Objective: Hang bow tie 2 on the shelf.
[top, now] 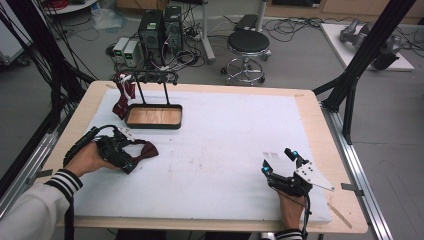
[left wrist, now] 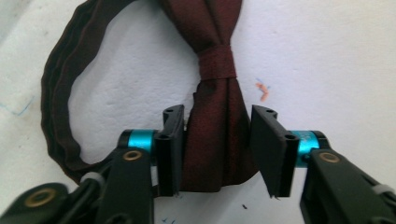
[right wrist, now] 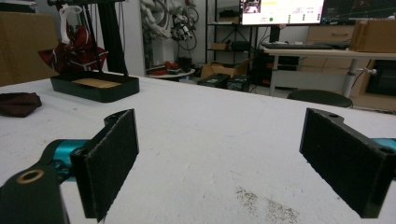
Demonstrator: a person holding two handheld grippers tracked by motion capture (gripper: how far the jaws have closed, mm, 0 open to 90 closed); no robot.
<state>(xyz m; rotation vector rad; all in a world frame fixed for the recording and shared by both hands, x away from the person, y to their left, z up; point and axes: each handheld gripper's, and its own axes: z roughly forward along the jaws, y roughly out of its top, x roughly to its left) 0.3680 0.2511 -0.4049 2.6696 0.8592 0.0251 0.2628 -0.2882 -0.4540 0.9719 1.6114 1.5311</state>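
A dark red bow tie (top: 145,149) with its neck strap lies on the white mat at the left. My left gripper (top: 132,150) is over it. In the left gripper view one wing of the bow tie (left wrist: 217,140) fills the gap between the two black pads, which touch it on both sides, while the knot and strap loop lie beyond my left gripper (left wrist: 217,112). My right gripper (top: 278,159) rests on the mat at the front right, jaws wide apart. Nothing lies between the pads of my right gripper (right wrist: 219,116); the bow tie (right wrist: 18,102) shows far off at the left.
A black stand with a wood-bottomed tray (top: 152,117) stands at the back left of the mat (top: 225,140). Another dark red bow tie (top: 122,97) hangs from its rail. Past the table's far edge are a stool (top: 248,45), computer boxes and cables.
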